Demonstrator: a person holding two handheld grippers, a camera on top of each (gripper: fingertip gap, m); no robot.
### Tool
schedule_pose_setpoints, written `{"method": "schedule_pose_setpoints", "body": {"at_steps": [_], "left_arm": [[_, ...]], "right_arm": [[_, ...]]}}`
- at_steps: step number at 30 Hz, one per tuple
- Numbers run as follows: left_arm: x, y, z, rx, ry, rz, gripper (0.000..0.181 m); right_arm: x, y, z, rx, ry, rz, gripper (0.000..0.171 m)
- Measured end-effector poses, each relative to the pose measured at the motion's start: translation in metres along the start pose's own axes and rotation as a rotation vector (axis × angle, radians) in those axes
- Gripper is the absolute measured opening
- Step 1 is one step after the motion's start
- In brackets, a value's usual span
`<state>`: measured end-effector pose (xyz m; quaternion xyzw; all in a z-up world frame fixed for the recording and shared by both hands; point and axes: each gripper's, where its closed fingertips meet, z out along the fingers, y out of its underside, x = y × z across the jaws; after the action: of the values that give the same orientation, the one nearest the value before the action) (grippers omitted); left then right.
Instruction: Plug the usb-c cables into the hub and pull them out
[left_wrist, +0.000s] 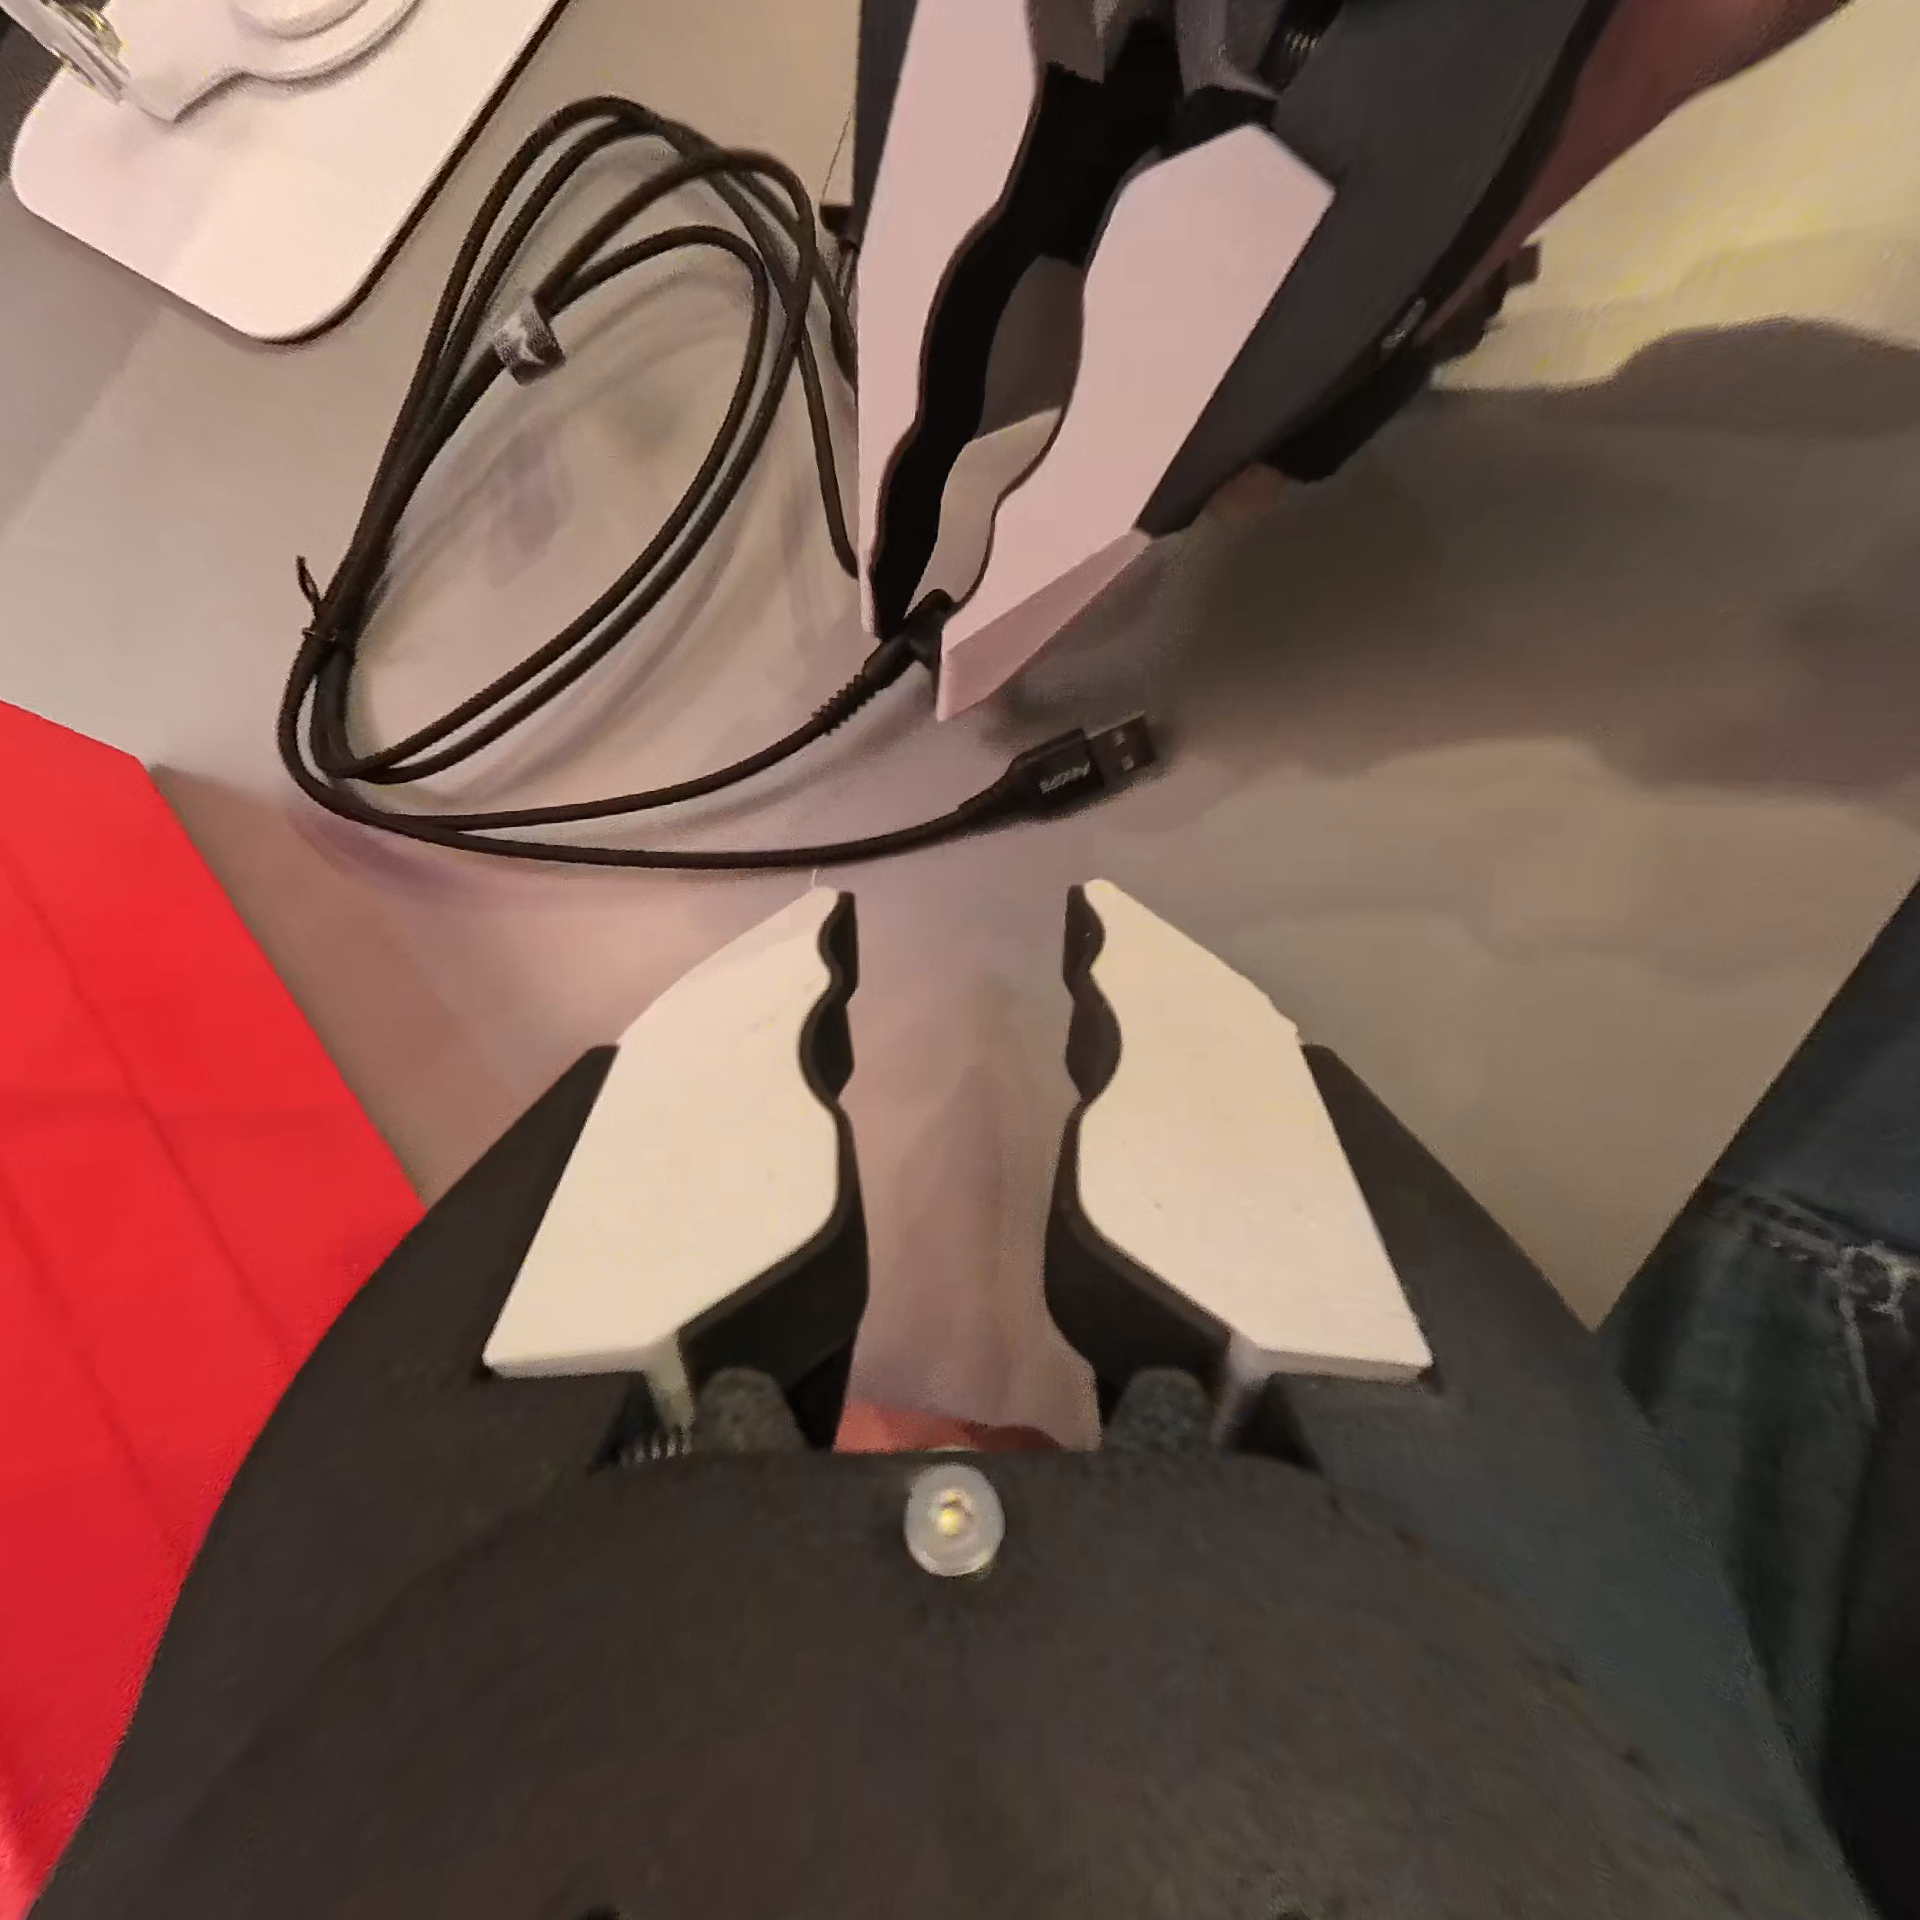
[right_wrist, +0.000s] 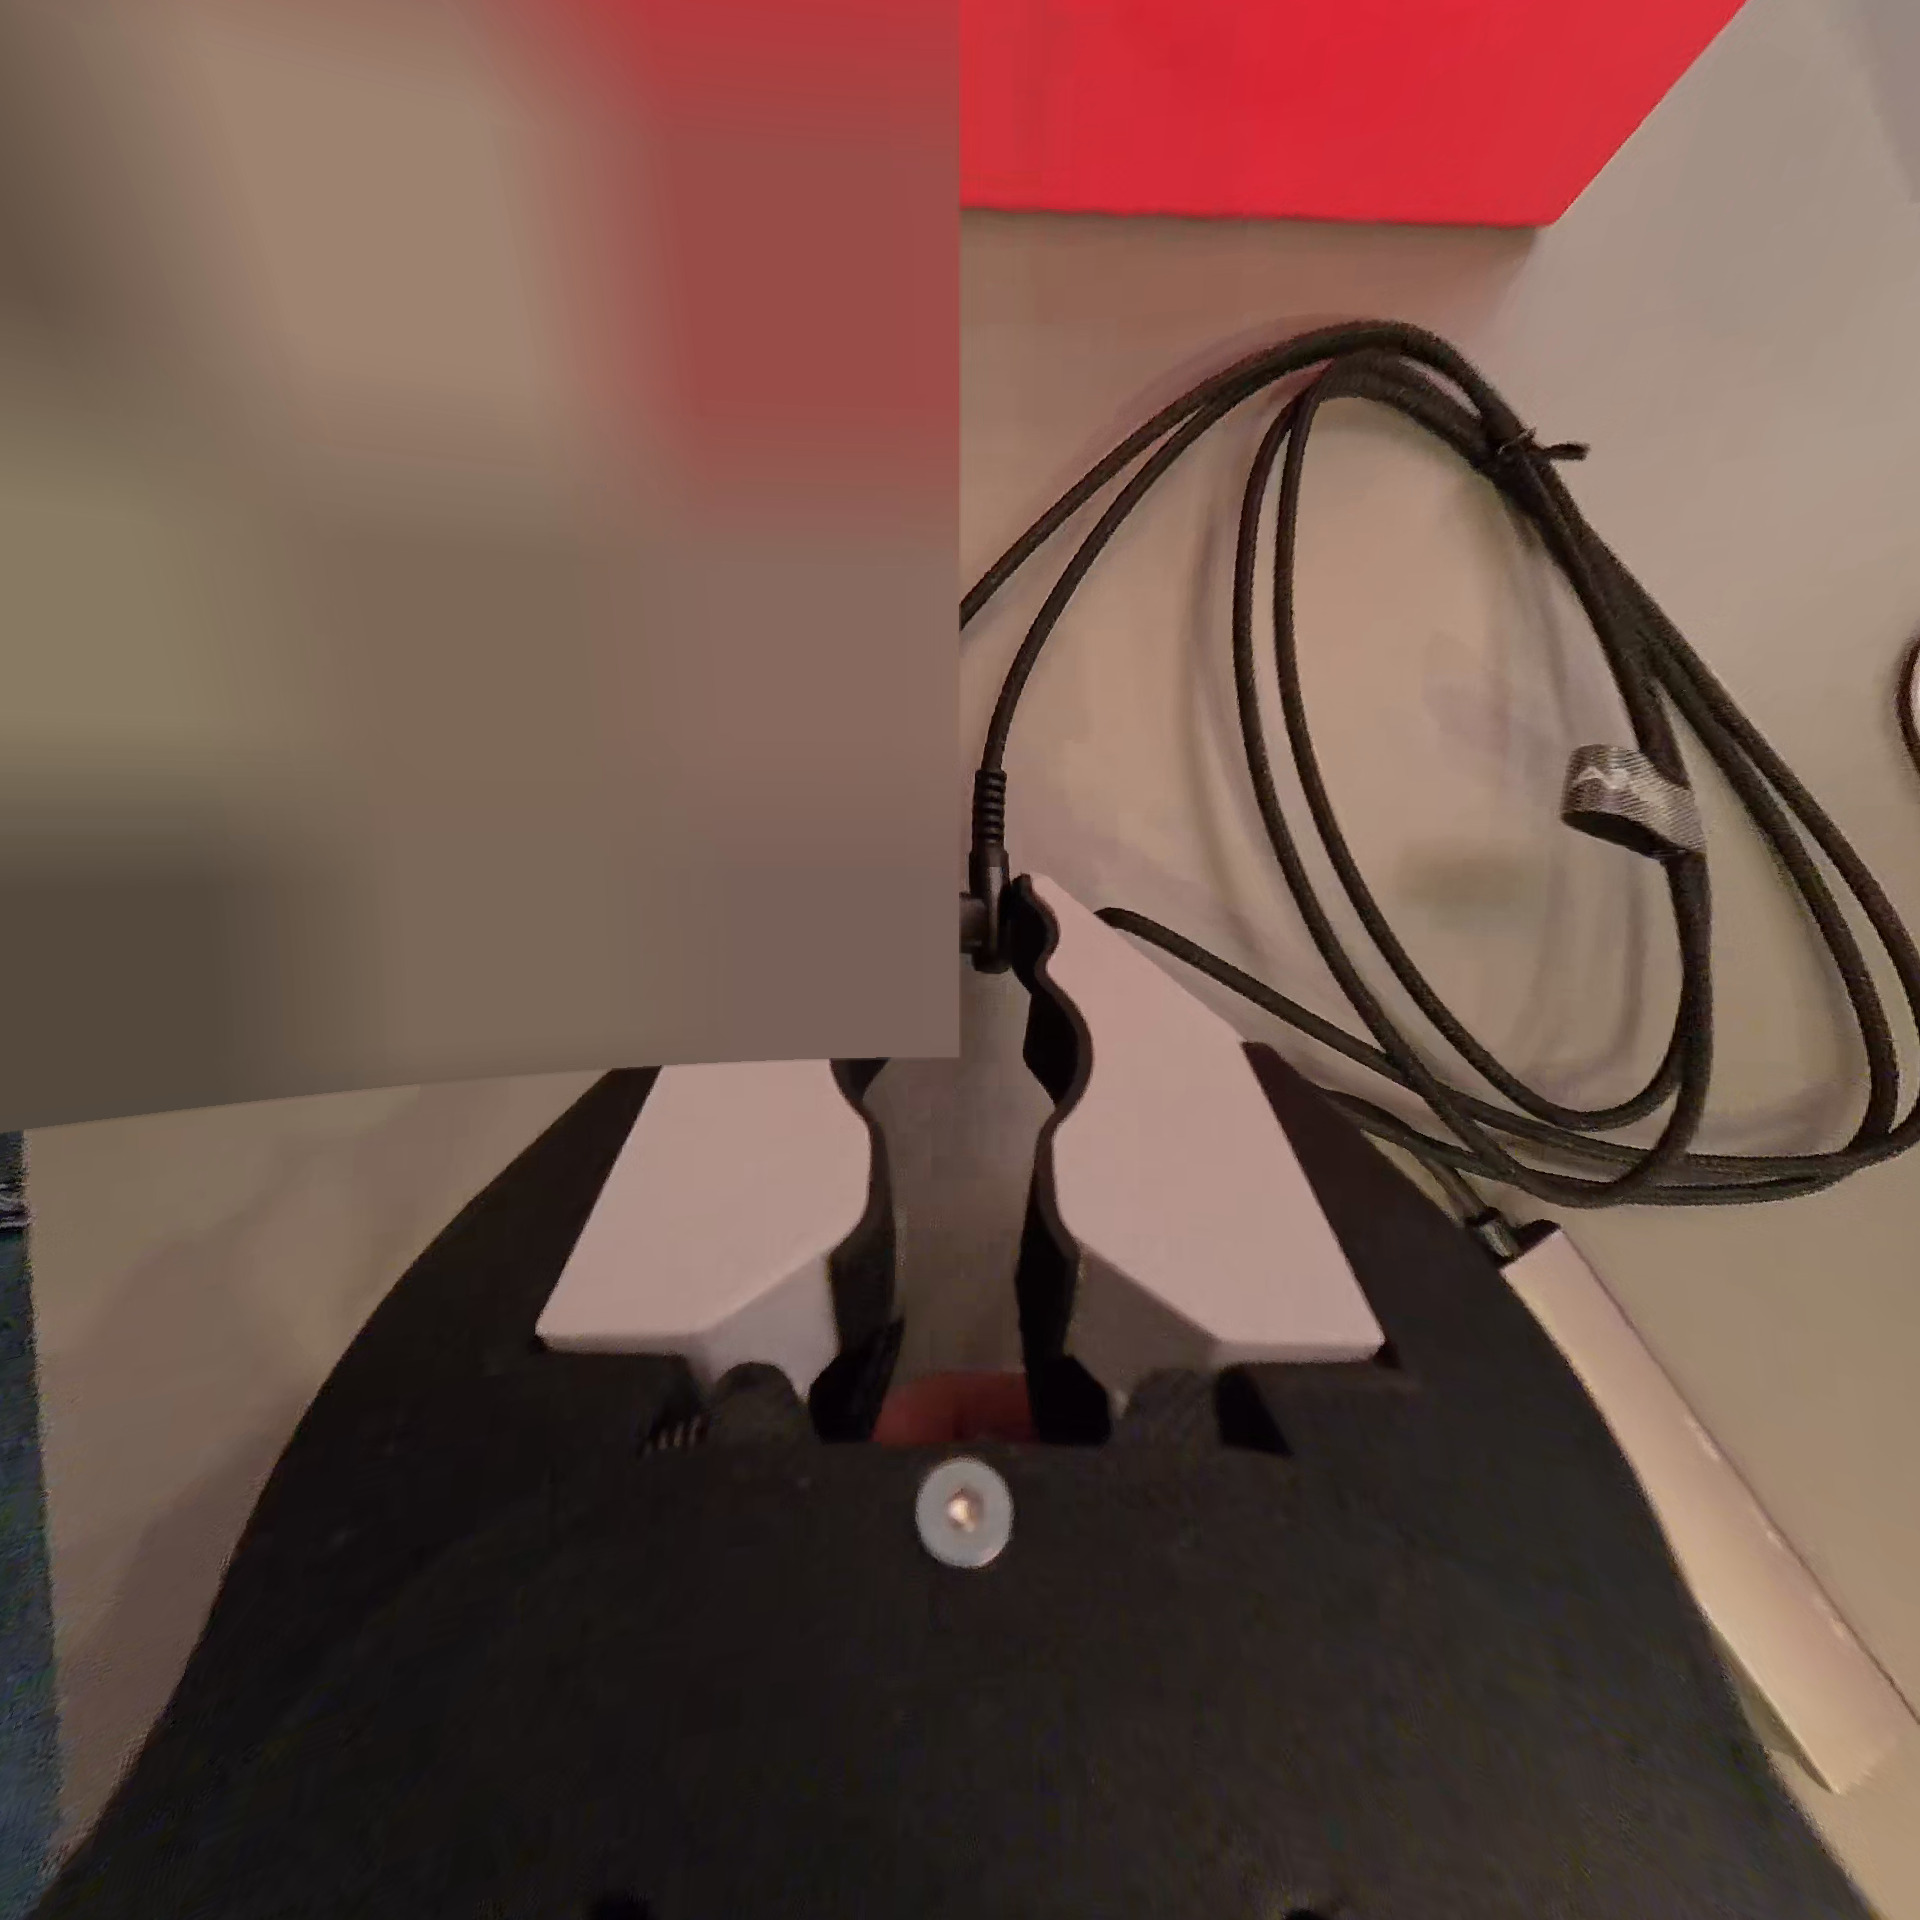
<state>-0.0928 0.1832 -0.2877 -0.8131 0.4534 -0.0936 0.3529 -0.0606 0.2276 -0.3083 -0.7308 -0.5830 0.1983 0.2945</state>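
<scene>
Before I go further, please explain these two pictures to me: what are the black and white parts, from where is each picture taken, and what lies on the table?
Each picture comes from a camera mounted on a hand-held tool, looking forward along its two white fingers. A person holds one tool in each hand; there is no robot arm.

In the left view, the left tool is open and empty above the grey table. The right tool comes down opposite and pinches one plug of a coiled black cable. The other plug lies free on the table.

The right view shows the same grip from behind; a blurred patch hides one finger. A red sheet lies beside the cable.
</scene>
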Motion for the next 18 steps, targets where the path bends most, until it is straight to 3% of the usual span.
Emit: {"method": "schedule_pose_setpoints", "body": {"at_steps": [7, 8, 10, 14, 18], "left_arm": [[0.014, -0.030, 0.005, 0.159, 0.257, -0.339, 0.039], [0.014, -0.034, 0.006, 0.185, 0.293, -0.396, 0.040], [0.015, -0.046, 0.006, 0.268, 0.373, -0.514, 0.040], [0.013, -0.059, 0.011, 0.368, 0.509, -0.756, 0.041], [0.012, -0.063, 0.019, 0.379, 0.499, -0.764, 0.042]], "right_arm": [[0.002, -0.026, -0.041, 0.228, -0.090, 0.106, 0.017], [0.002, -0.029, -0.048, 0.259, -0.106, 0.125, 0.004], [0.004, -0.034, -0.060, 0.326, -0.120, 0.151, 0.001], [0.005, -0.020, -0.063, 0.276, -0.105, 0.122, 0.001], [-0.001, -0.019, -0.065, 0.284, -0.117, 0.108, 0.000]]}}
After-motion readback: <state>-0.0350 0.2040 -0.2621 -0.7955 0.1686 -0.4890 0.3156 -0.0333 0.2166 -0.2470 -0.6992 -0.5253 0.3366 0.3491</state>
